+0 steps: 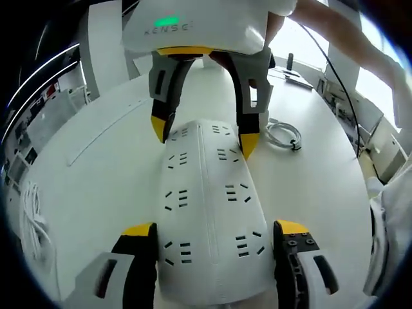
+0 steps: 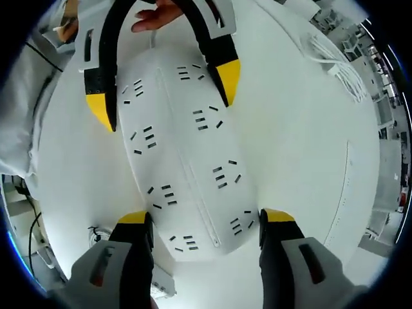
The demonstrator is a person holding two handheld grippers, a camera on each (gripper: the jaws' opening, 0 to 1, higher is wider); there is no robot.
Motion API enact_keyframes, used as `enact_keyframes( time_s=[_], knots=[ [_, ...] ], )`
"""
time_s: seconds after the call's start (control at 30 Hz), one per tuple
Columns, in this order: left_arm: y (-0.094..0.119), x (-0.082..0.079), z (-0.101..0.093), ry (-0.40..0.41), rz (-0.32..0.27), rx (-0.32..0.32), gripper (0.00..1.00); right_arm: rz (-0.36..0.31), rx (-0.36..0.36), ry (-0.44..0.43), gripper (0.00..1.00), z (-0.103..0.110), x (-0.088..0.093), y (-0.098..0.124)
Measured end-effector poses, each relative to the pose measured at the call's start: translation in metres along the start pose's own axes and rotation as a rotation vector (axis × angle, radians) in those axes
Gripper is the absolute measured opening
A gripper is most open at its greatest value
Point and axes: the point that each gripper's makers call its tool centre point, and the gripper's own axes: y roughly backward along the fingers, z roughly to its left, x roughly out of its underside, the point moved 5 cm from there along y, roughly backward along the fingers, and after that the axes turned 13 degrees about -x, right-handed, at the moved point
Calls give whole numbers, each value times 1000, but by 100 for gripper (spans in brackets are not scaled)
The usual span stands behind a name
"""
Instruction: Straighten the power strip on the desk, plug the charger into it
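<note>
In the left gripper view, the long white plastic power strip with rows of dark socket slots (image 1: 209, 212) is lying flat on the white desk (image 1: 103, 161). The left gripper (image 1: 215, 233) is straddling its near end, yellow-tipped jaws spread wide along both long sides; whether they are pressing the casing is hard to make out. The right gripper (image 1: 203, 135) is reaching in from the far end, jaws set against both sides there. A coiled white cable (image 1: 283, 135) is resting on the desk just beside the strip's far end. A person's sleeve is cut off at the right edge.

In the right gripper view, the right gripper (image 2: 206, 222) is flanking the strip's (image 2: 183, 161) near end, jaws wide. The left gripper (image 2: 167, 96) is bracketing the far end, a hand (image 2: 158, 16) partly hidden behind it. A white cable bundle (image 2: 338, 64) is lying well apart.
</note>
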Motion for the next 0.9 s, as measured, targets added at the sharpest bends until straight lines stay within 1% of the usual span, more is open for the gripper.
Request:
enact_keyframes(
  time_s=[0.13, 0.37, 0.57, 0.7, 0.77, 0.9],
  knots=[
    [-2, -1, 1, -38, 6, 26, 74, -17, 2, -45, 66, 3, 3, 0],
    [-4, -3, 2, -88, 10, 60, 74, 1, 4, -116, 66, 8, 3, -2],
    [-3, -2, 2, -139, -4, 100, 73, 6, 6, -177, 66, 12, 3, -2],
    [-3, -1, 3, -172, 2, 123, 73, -20, 13, -205, 66, 15, 3, -2],
    [-2, -1, 5, -196, 6, 141, 73, -61, 25, -251, 65, 19, 4, -2],
    [0, 0, 7, -245, 12, 174, 73, -91, 38, -316, 65, 27, 2, -3]
  ],
)
